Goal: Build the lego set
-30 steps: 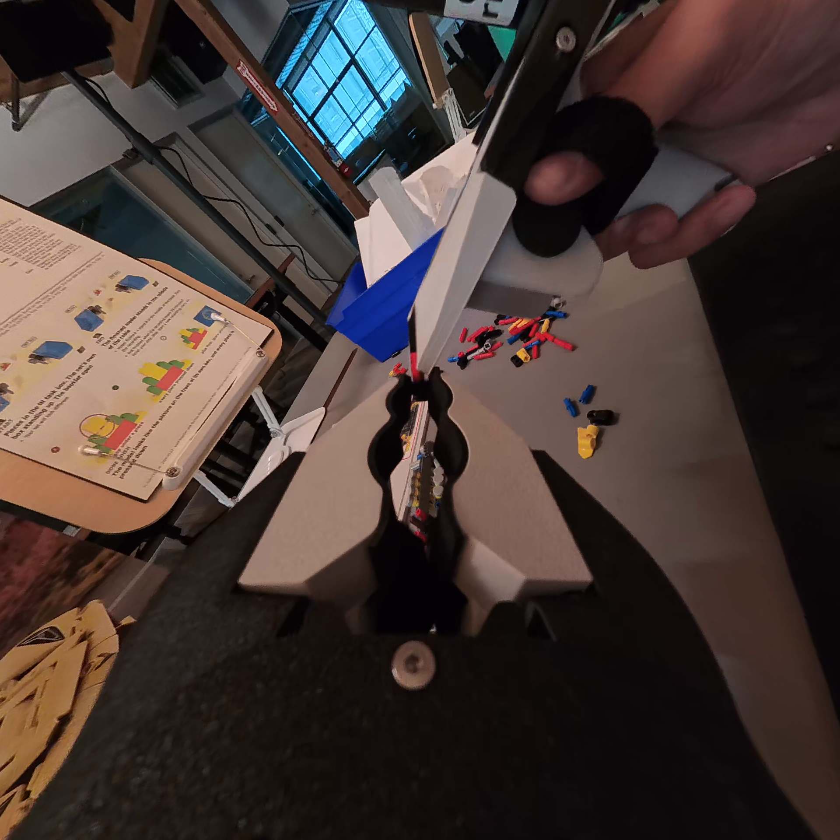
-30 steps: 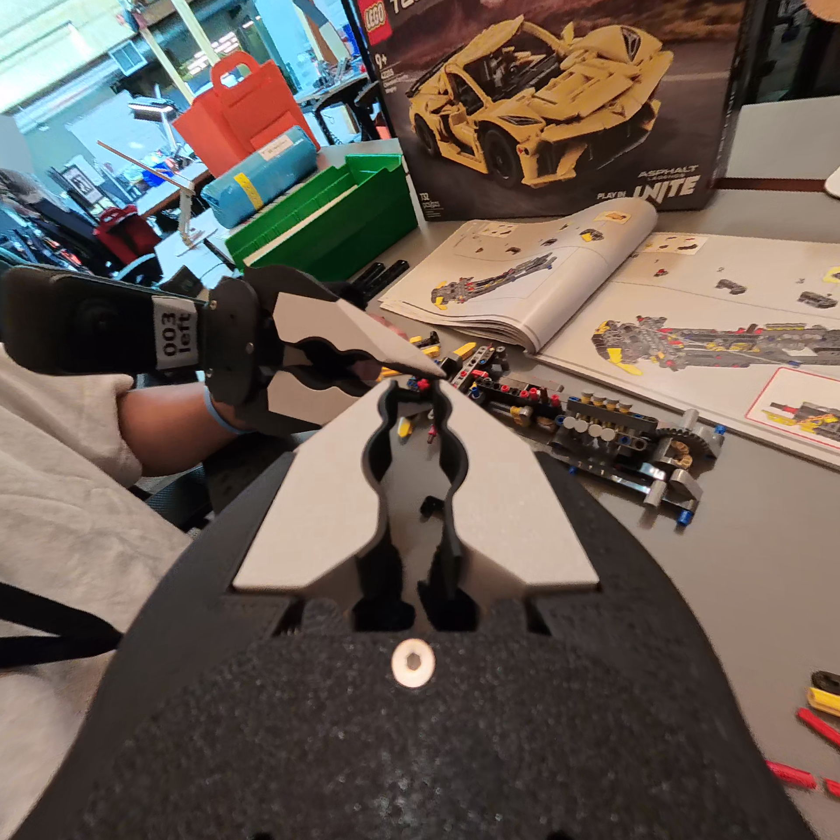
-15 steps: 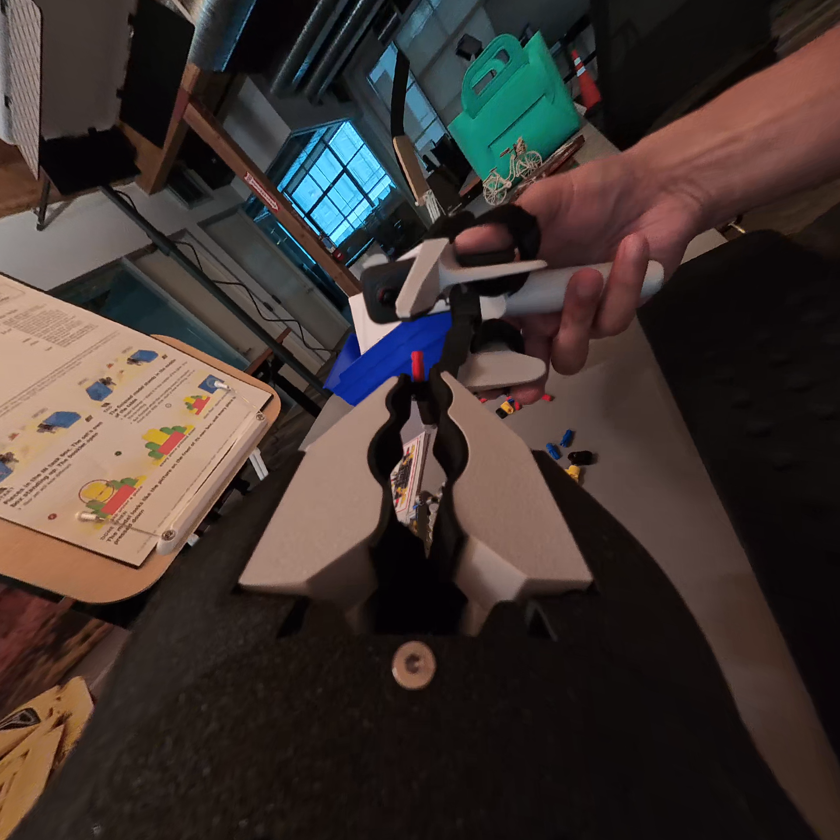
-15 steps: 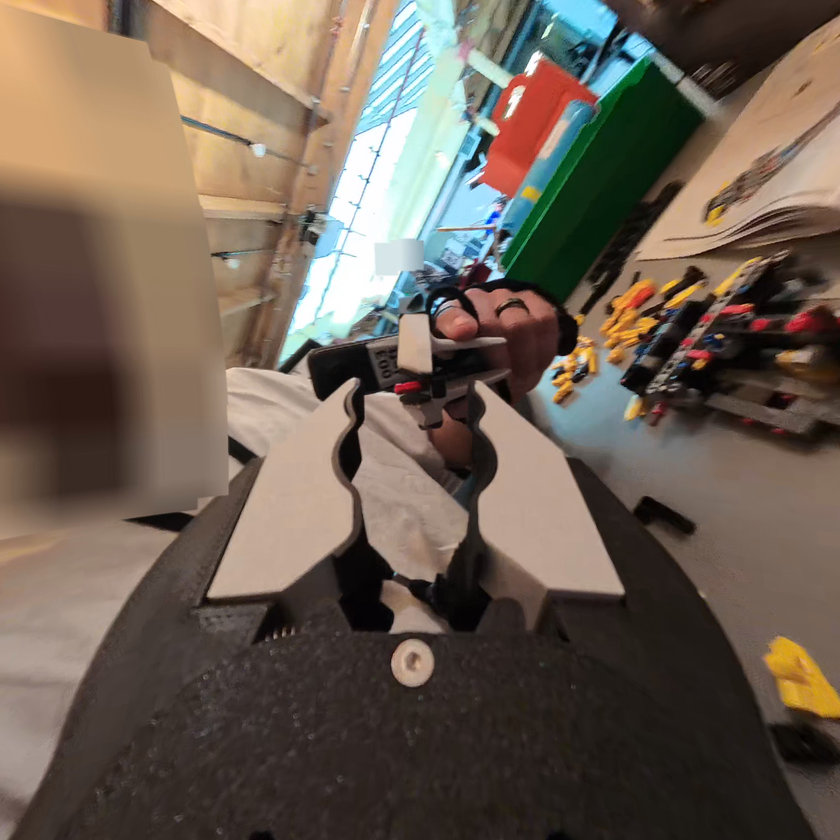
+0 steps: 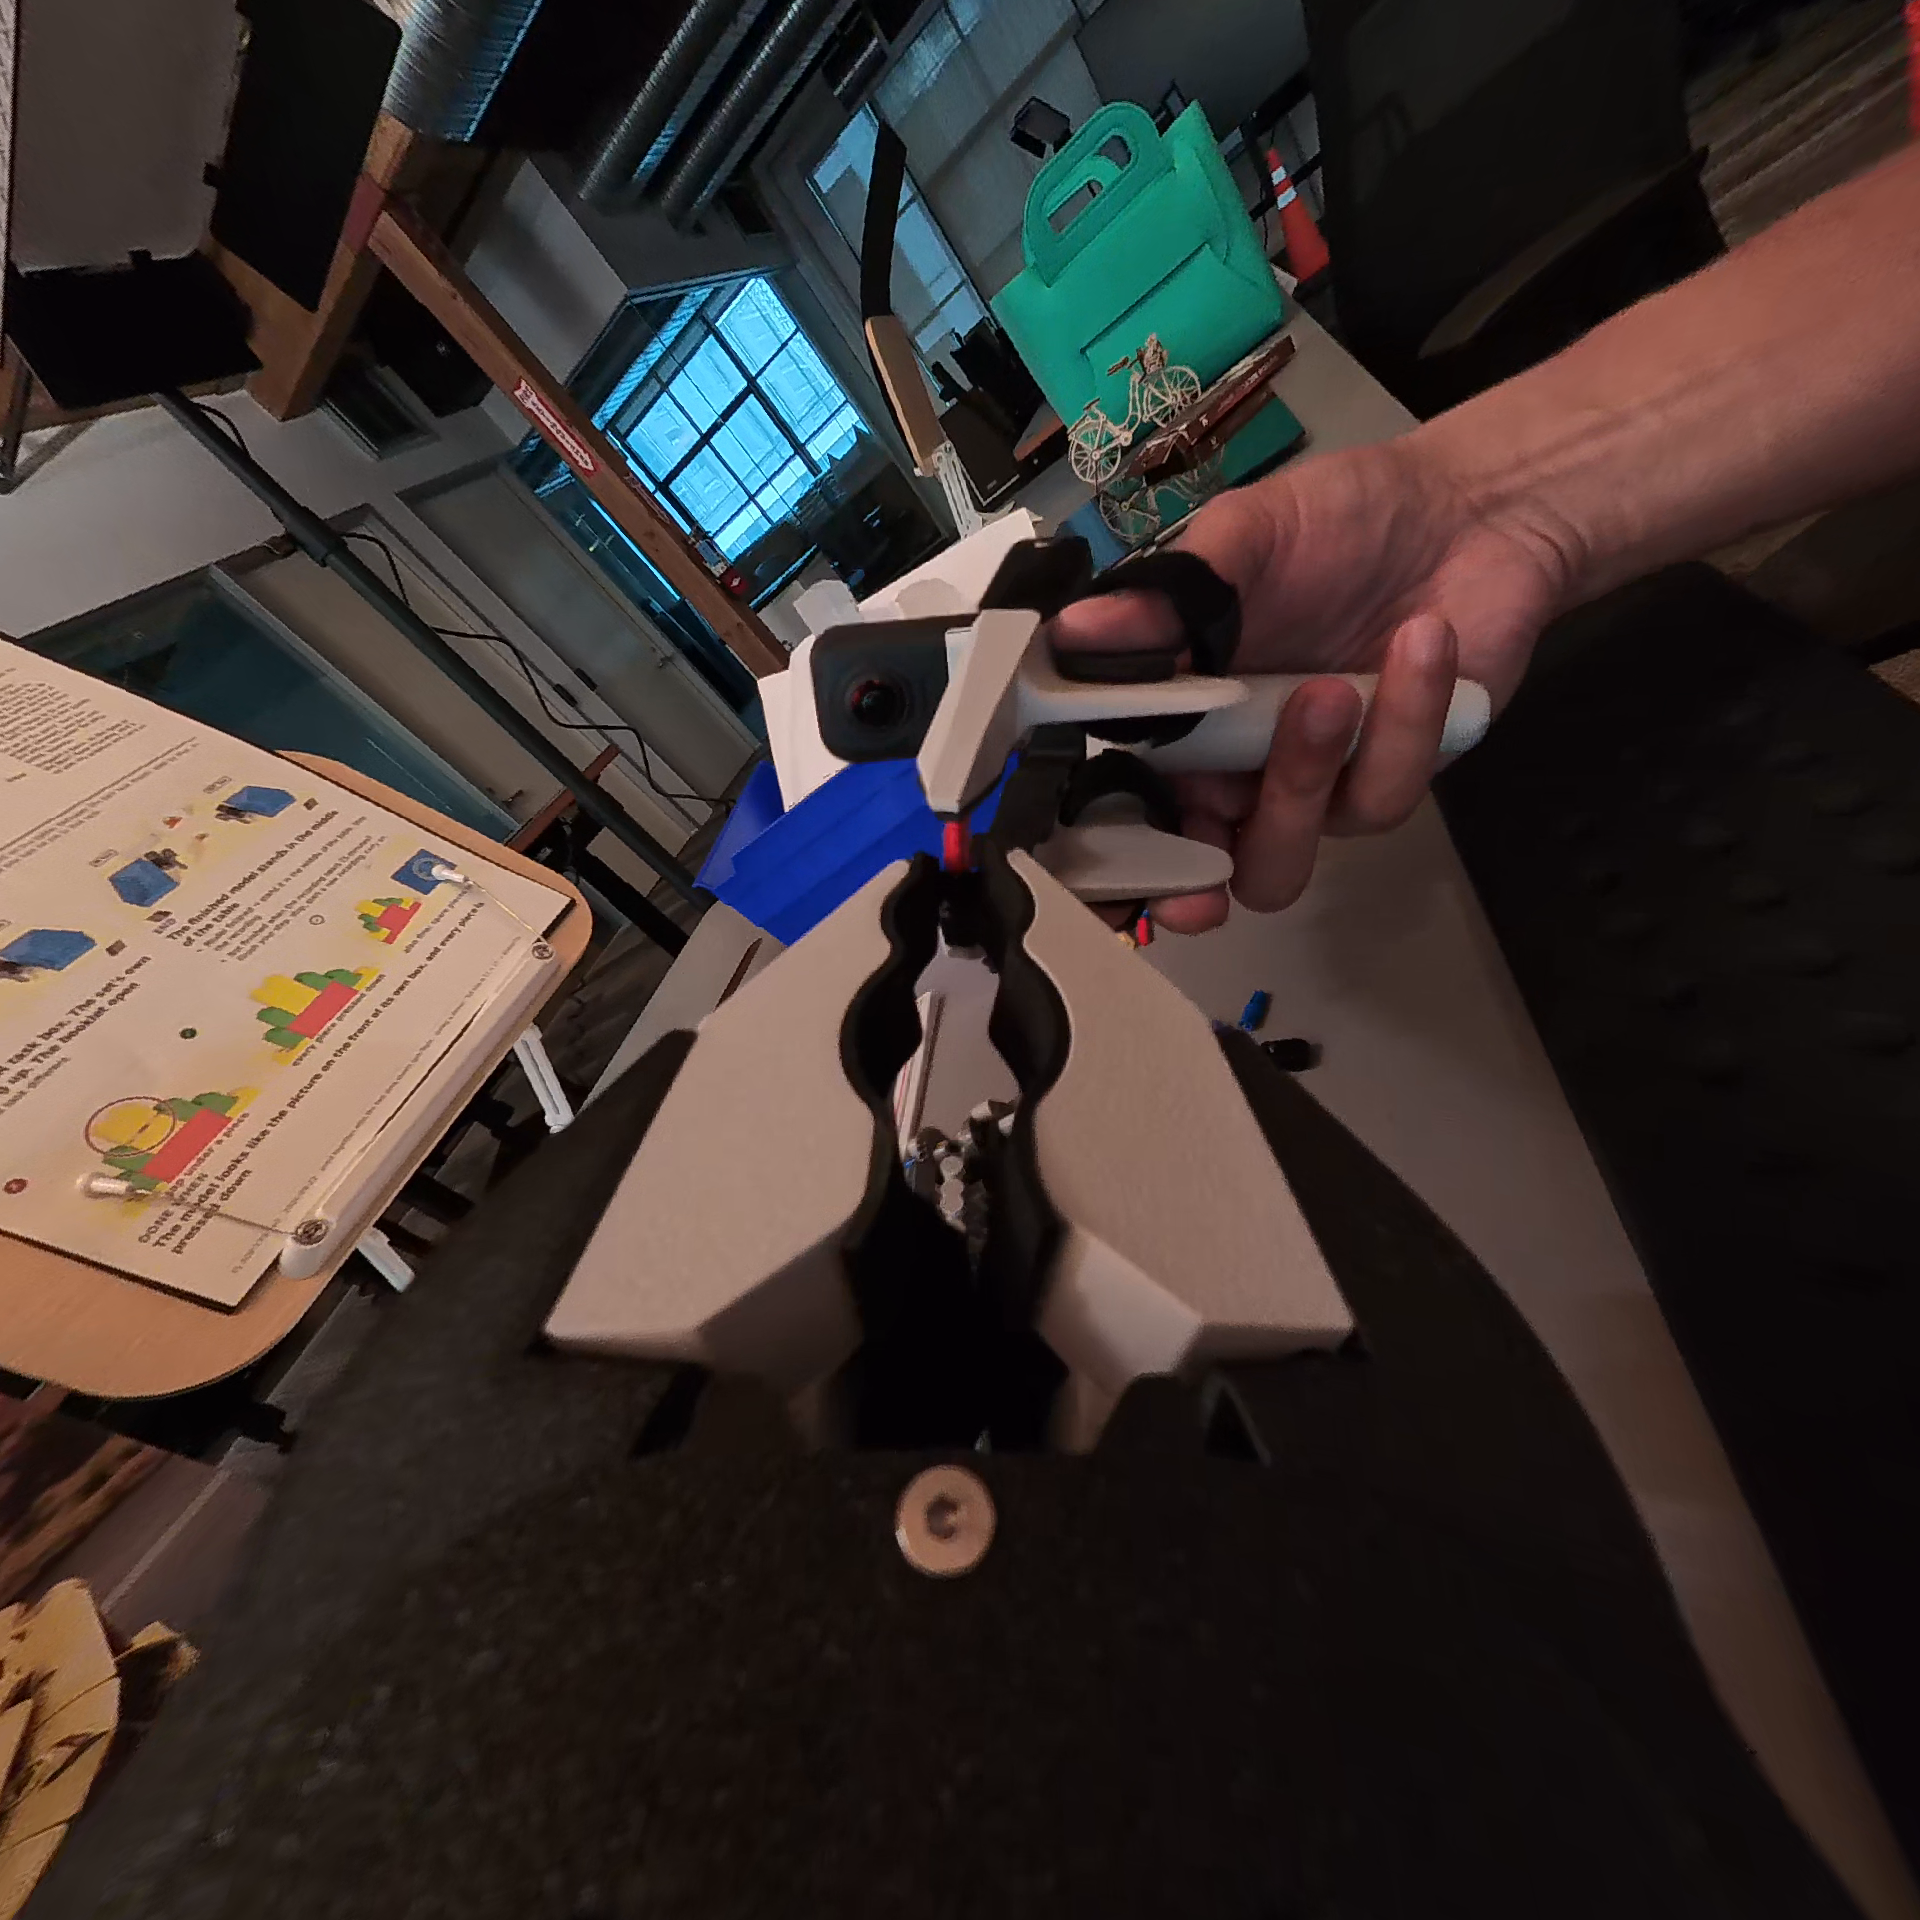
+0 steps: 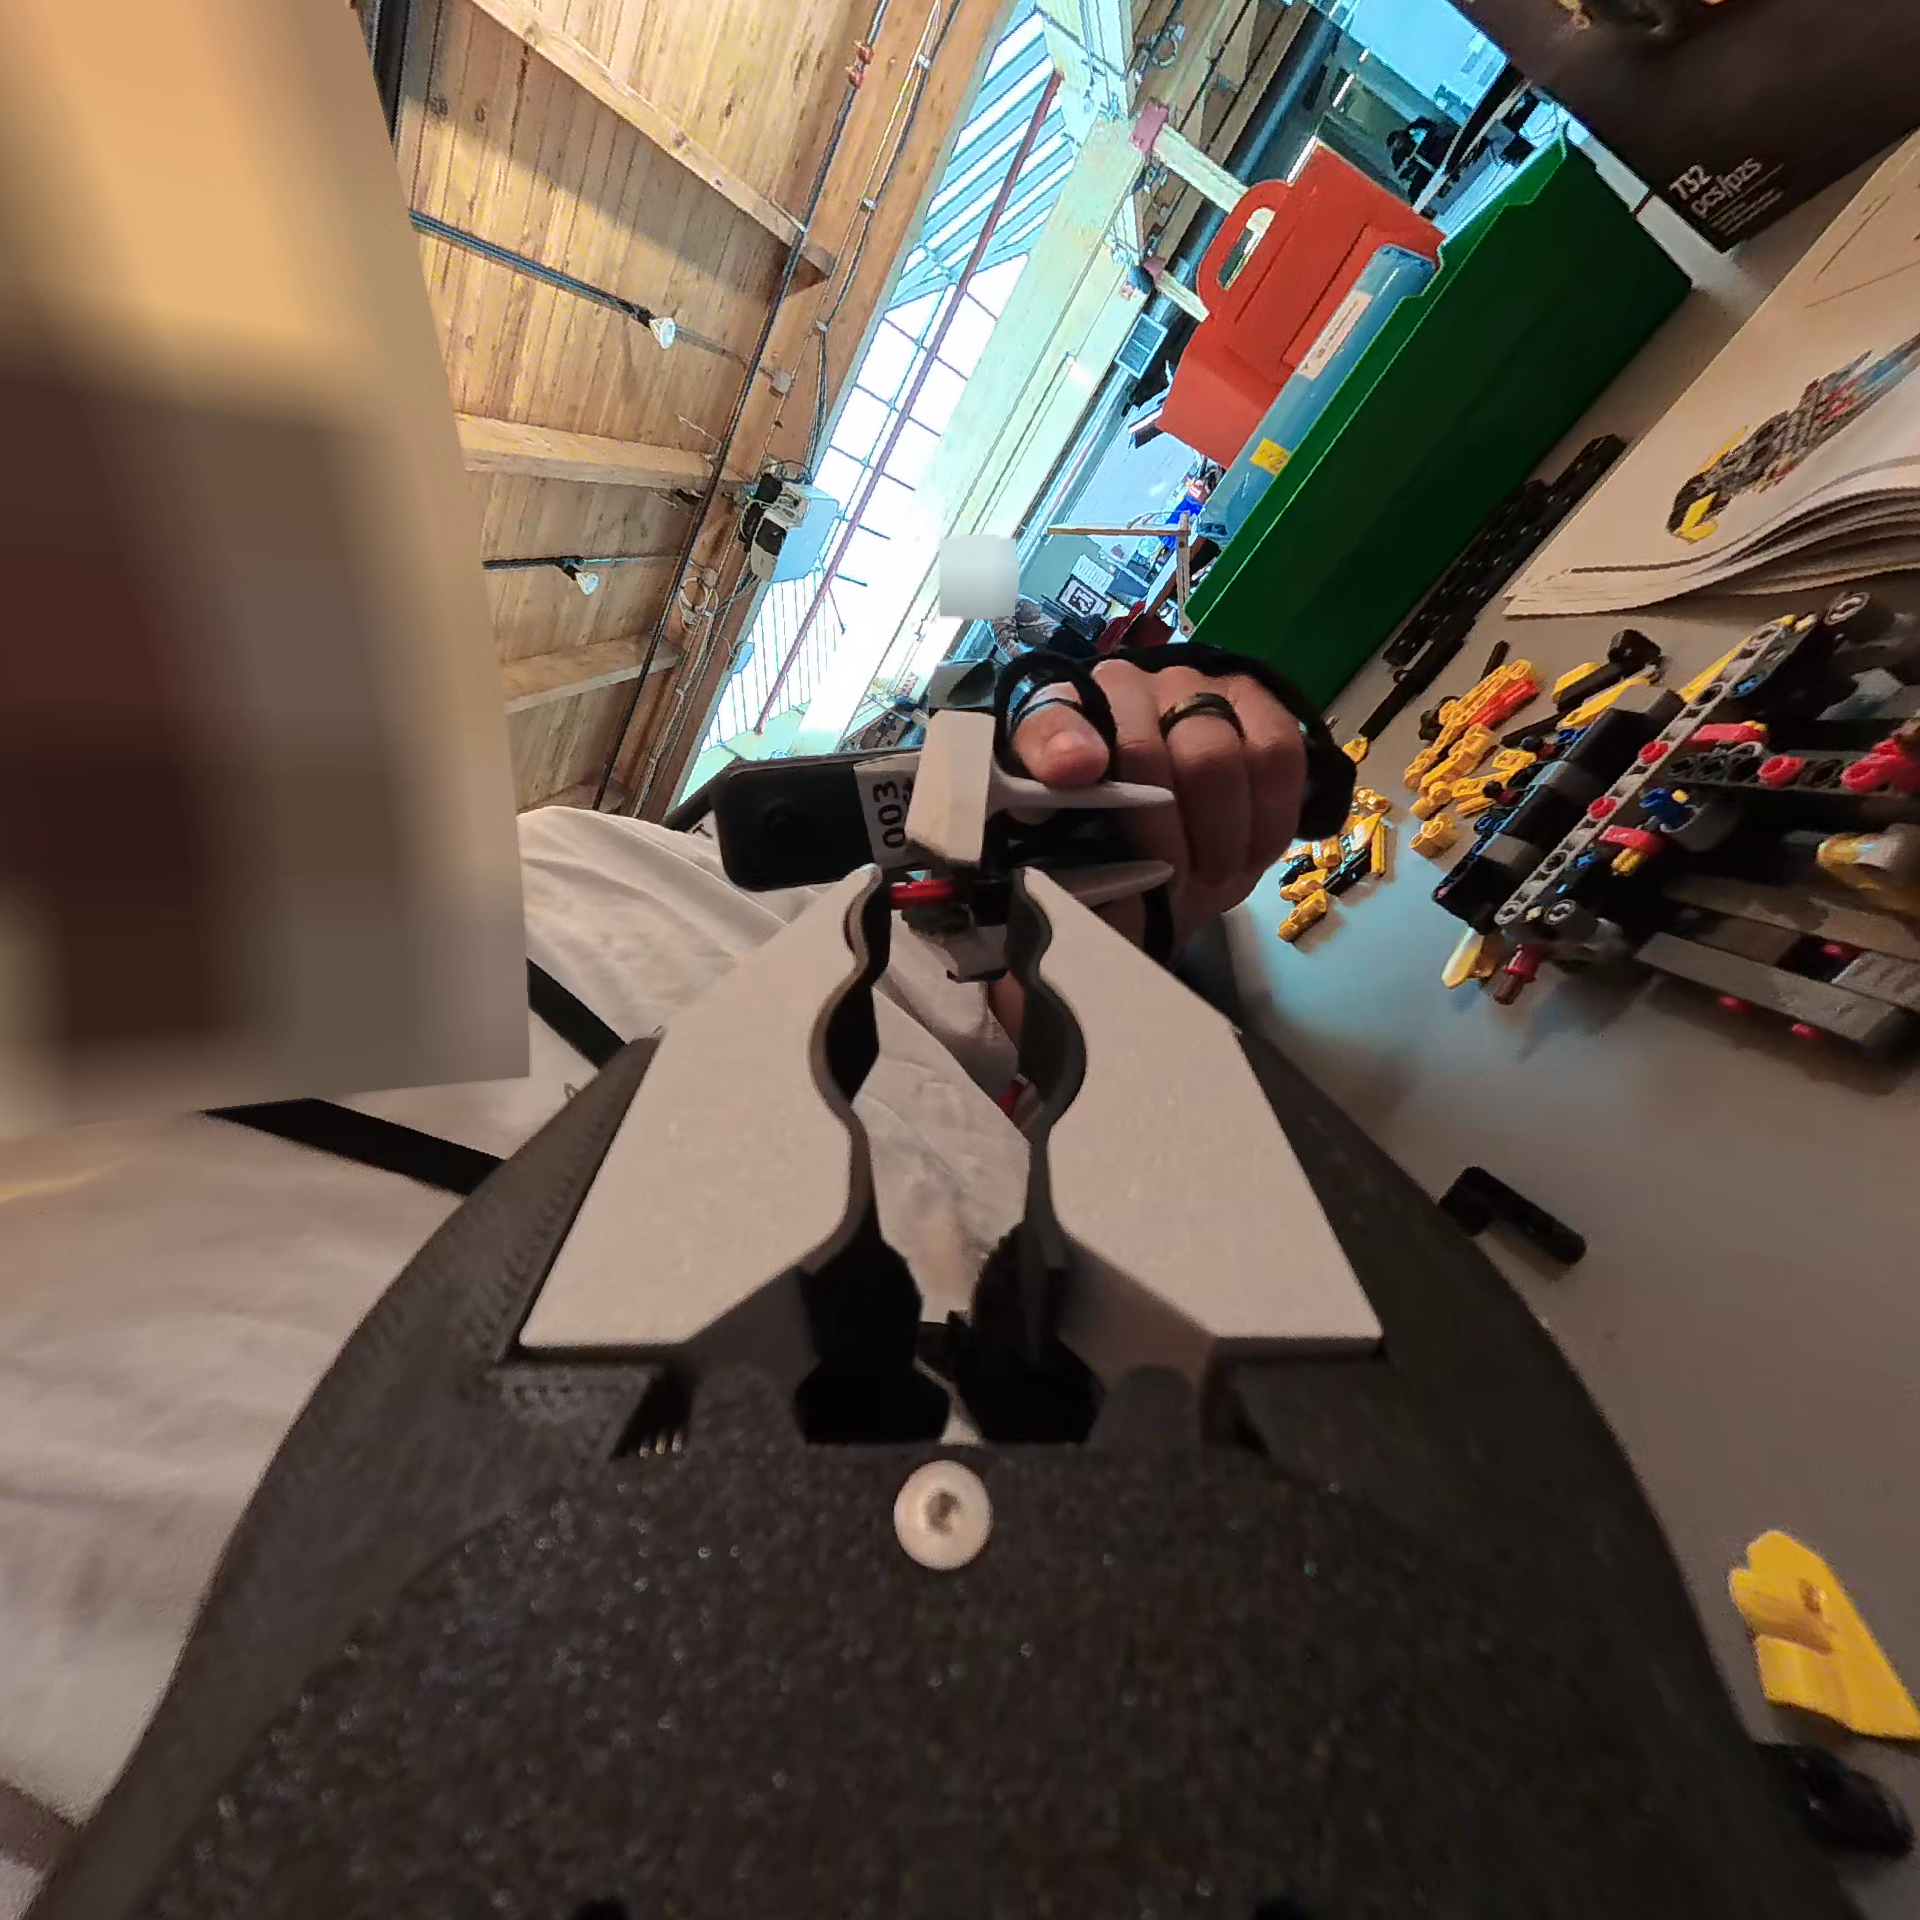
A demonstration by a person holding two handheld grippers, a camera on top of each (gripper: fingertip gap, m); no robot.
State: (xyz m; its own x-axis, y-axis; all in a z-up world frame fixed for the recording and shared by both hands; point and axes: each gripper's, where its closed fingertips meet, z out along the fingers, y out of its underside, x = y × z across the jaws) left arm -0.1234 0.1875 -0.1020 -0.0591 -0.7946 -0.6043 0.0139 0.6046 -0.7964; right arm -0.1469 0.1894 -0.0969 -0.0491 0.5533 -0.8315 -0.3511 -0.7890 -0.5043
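both hand-held grippers meet tip to tip above the grey table [image 6: 1714, 1195]. left gripper [image 5: 958, 883], seen in its own view, has its grey fingers drawn nearly together at the tips, pinching a small dark lego piece [image 5: 958, 920] from which a red pin [image 5: 953, 844] sticks up. the right gripper [image 5: 961, 821], held by the person's right hand [image 5: 1340, 665], comes in from above with one finger tip touching that red pin; its other finger lies lower and apart, so it stands open. in the right wrist view the right gripper [image 6: 940, 894] shows a clear gap between its tips, with the red pin [image 6: 920, 890] lying across that gap; whether the tips press on it i cannot tell. beyond it the left hand [image 6: 1174, 769] grips the left gripper's handle. the partly built lego chassis [image 6: 1683, 821] lies on the table at the right, near loose yellow pieces [image 6: 1455, 738], an open instruction booklet [image 6: 1766, 499] and a green bin [image 6: 1455, 416]. a blue bin [image 5: 831, 842] sits behind the grippers in the left wrist view.
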